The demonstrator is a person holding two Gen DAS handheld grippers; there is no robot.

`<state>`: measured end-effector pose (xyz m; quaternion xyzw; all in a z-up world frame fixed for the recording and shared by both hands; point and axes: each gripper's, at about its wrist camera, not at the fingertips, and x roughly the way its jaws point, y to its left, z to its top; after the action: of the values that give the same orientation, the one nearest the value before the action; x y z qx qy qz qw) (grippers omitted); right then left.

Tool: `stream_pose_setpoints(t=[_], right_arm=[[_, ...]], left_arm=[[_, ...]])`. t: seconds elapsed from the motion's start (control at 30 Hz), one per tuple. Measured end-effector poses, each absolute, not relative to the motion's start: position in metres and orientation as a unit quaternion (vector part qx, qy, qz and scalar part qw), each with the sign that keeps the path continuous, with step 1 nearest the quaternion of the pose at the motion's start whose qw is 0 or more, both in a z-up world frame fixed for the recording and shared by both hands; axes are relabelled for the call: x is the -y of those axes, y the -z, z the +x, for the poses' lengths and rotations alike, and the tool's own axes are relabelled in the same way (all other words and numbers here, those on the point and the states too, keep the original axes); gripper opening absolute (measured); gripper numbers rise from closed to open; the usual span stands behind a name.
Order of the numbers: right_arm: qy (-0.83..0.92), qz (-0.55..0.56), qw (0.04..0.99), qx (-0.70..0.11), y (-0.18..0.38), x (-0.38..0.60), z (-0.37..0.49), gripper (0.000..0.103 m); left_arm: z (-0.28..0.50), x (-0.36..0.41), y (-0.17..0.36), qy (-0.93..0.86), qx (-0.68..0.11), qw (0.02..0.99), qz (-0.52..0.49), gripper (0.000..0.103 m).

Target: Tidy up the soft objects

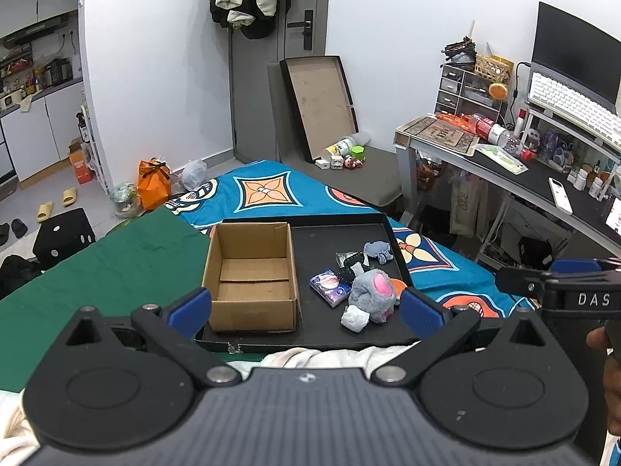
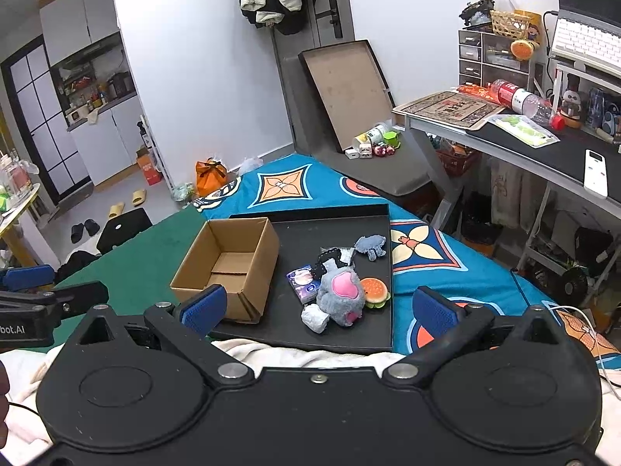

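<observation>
While both my grippers hang open, the grey plush (image 2: pixel 341 295) lies mid-frame, nearer my right gripper (image 2: pixel 318 310) than my left gripper (image 1: pixel 306 306).

1. A grey plush toy (image 2: pixel 341 297) with pink patches lies on the black tray (image 2: pixel 372 339).
2. A small grey plush (image 2: pixel 371 246) lies farther back.
3. A burger-shaped toy (image 2: pixel 374 291) touches the big plush.
4. The open cardboard box (image 2: pixel 229 268) stands upright at the tray's left.

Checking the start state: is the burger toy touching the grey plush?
Touching. The right wrist view shows the burger toy pressed against the grey plush, with no tray showing between them.
</observation>
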<state>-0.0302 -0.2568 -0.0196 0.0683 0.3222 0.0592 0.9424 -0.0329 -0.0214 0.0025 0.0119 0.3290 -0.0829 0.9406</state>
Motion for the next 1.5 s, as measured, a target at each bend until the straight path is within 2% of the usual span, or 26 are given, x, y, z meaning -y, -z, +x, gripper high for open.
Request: stream_pose_setpoints(t=[1.5], right_arm=[[-0.070,0.056,0.941,-0.326,0.020,0.244,-0.033,0.103]], left_arm=[[-0.039,0.009,-0.001,0.091,-0.330,0.940,0.005,0.103]])
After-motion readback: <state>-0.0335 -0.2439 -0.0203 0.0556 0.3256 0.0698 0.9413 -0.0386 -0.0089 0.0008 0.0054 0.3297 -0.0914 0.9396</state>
